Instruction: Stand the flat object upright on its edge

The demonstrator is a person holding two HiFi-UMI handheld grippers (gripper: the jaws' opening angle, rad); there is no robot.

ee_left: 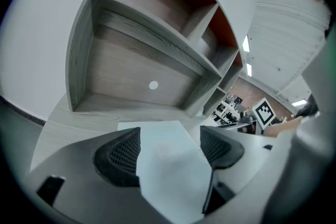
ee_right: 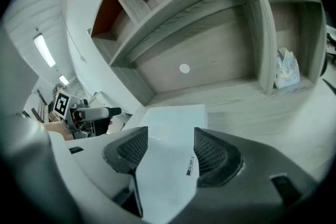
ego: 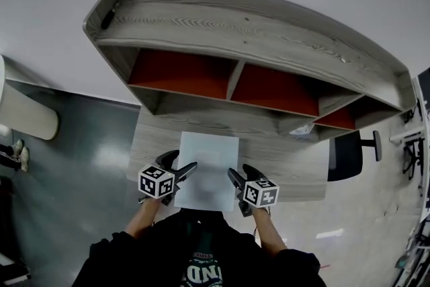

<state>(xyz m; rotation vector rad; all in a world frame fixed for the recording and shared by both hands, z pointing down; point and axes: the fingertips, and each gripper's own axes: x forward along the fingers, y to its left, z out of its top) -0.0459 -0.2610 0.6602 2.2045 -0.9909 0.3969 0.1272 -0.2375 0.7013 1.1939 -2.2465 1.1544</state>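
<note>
The white board point(ego: 208, 168) lies flat on the table point(ego: 153, 144). Its near short edge is at the table's front edge and its long axis runs straight away from the person toward the shelf unit point(ego: 235, 30) at the back edge.

The left claw point(ego: 183, 160) sits at the board's near left corner and the right claw point(ego: 240, 171) at its near right corner. Each angles inward across a long side, and they are about equally near. The board therefore lies directly ahead of both claws, and between them.

Both claws stand with jaws apart. Each gripper view shows the board's pale face filling the gap between the two ribbed black pads, with neither pad pressing on it, so nothing is gripped.

The board is thin, rigid-looking, smooth and matt, with square corners. A small printed label point(ee_right: 190, 165) sits near the right claw. The table and shelf unit are grey wood grain, and the shelf's compartments have red backs point(ego: 181, 74).

Raising the board onto its edge will probably depend on catching the two long sides evenly. The smooth face gives the pads little to bite on.
</note>
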